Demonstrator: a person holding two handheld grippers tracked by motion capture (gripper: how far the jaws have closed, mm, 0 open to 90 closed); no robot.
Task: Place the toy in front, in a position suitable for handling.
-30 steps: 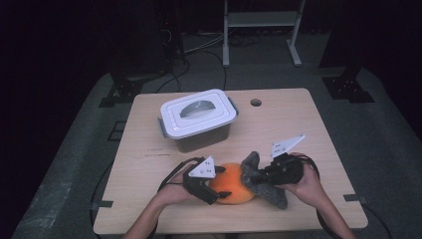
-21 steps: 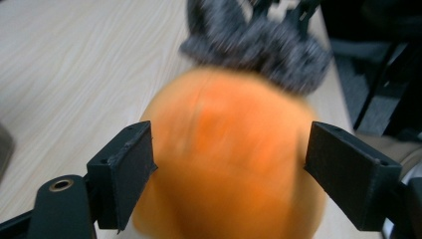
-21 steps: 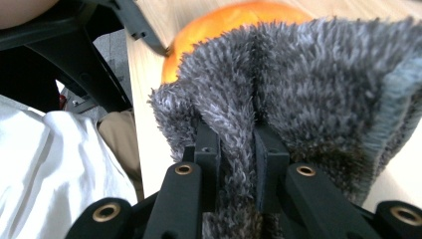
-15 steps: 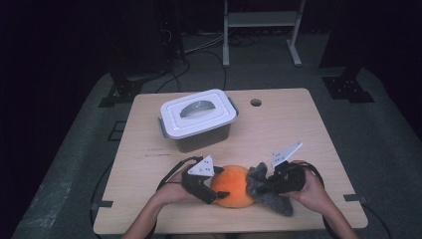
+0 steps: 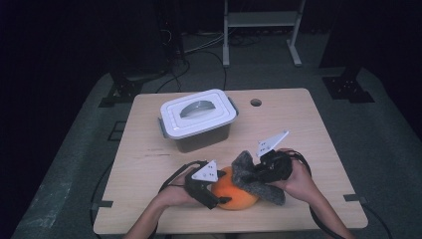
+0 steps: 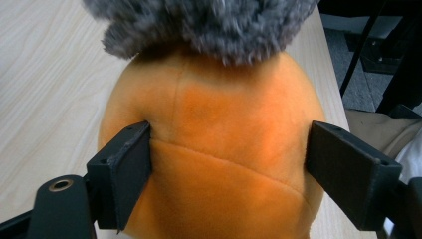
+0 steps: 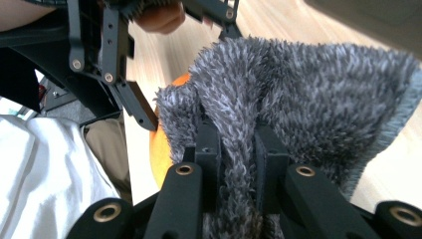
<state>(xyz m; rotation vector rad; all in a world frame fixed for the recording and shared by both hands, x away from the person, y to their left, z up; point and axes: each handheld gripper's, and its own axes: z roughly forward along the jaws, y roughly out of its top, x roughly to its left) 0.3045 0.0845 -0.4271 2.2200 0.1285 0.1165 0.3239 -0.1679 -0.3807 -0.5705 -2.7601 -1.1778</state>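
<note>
An orange plush ball (image 5: 234,197) lies near the table's front edge. My left gripper (image 5: 223,193) comes at it from the left and is shut on it. In the left gripper view the pads (image 6: 124,169) press into both sides of the ball (image 6: 224,124), and the jaws have just eased slightly wider. A grey furry cloth (image 5: 247,173) lies over the ball's top and right side. My right gripper (image 5: 259,174) is shut on a fold of it. In the right gripper view the fur (image 7: 308,99) is pinched between the jaws (image 7: 238,149).
A dark storage box with a white lid (image 5: 198,115) stands behind the ball at the table's middle left. The wooden table (image 5: 308,134) has a small round hole (image 5: 256,102) near its far edge. A metal frame and cables lie on the floor beyond.
My right gripper has moved left and a little up with the grey cloth, drawing it further over the ball. The left hand and the ball have stayed put.
</note>
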